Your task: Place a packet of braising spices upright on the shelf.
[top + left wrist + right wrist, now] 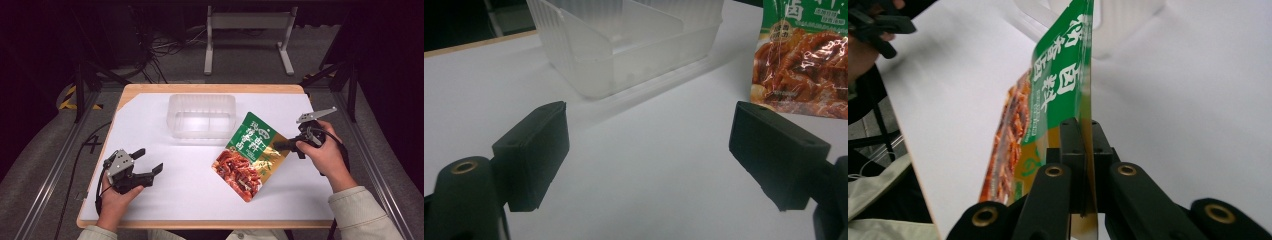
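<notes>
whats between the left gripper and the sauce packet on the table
Nothing: the high view shows bare white table top between the open left gripper and the sauce packet, which the right gripper holds by its edge.

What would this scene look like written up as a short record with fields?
Surface: white table top
Packet: green and red food pouch, pinched at its edge
Right gripper: shut on the pouch
Left gripper: jaws wide apart, nothing between them
Container: clear plastic bin, nothing visible inside, beyond the pouch
Pouch versus bin: outside it
</notes>
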Motion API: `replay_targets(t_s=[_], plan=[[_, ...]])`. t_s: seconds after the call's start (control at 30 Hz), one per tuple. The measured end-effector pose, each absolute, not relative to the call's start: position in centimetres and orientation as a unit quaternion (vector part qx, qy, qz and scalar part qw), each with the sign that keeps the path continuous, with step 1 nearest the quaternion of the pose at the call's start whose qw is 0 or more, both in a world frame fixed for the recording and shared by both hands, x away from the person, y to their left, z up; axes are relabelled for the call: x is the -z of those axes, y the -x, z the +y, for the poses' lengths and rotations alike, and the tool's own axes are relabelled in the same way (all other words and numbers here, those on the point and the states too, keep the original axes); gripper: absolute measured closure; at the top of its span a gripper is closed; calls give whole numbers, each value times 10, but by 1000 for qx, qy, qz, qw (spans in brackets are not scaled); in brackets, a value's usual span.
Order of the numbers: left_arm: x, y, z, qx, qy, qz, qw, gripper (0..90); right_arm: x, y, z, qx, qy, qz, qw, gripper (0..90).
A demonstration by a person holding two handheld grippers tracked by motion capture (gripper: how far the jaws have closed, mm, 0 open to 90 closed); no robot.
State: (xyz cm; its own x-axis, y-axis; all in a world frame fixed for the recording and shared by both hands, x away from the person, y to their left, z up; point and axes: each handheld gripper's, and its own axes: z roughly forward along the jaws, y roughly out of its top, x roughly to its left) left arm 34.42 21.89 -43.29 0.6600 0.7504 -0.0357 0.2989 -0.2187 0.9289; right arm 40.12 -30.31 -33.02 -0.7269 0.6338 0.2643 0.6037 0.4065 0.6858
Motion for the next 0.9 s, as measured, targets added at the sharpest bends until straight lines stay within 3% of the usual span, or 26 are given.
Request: replay_targets(t_s=[0.53, 0.9], plan=[[433, -344, 219, -220, -748, 351, 519, 170, 282, -378, -301, -439, -320, 839, 34, 900], [433, -344, 219, -221, -748, 351, 519, 170, 262, -377, -309, -447, -326, 830, 71, 900]])
